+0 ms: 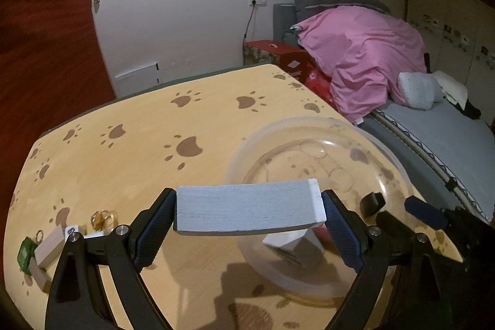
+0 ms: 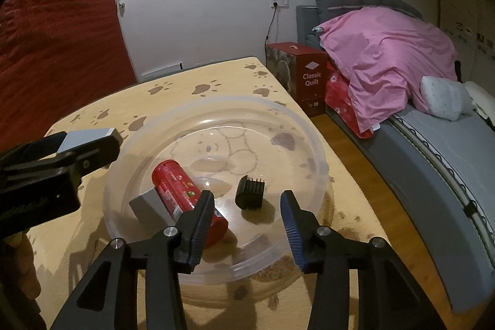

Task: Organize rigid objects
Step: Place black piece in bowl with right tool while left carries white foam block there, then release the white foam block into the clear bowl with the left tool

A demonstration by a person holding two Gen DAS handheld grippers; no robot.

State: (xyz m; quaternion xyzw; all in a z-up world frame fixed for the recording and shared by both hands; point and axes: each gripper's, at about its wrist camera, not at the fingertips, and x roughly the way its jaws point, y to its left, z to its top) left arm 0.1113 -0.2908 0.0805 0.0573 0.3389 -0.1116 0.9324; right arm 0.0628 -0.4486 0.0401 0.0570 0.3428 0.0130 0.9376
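My left gripper (image 1: 249,232) is clamped on a long white block (image 1: 247,211), held crosswise by its two ends so the flat face stays level and I can see over it. The jaws stand wide only because the block is long. I carry it at the near left rim of the clear plastic basin (image 2: 312,141), since that is where the hard pieces are being gathered.

My right gripper (image 2: 244,221) hangs over the near side of the basin with its jaws partly apart and nothing between them. A black comb attachment (image 2: 250,194) lies just beyond them on the basin floor, free of both pads; I judge I have just set it there. To its left a red canister (image 2: 185,200) lies on its side, propped across a small grey block (image 2: 145,204).

The basin sits toward the right, far part of the paw-print table (image 1: 130,169), near the bed, leaving the left side for what is unsorted. There, at the near left edge, wait a green tag (image 1: 24,252), a pale wooden block (image 1: 49,248) and a gold ring (image 1: 103,218).
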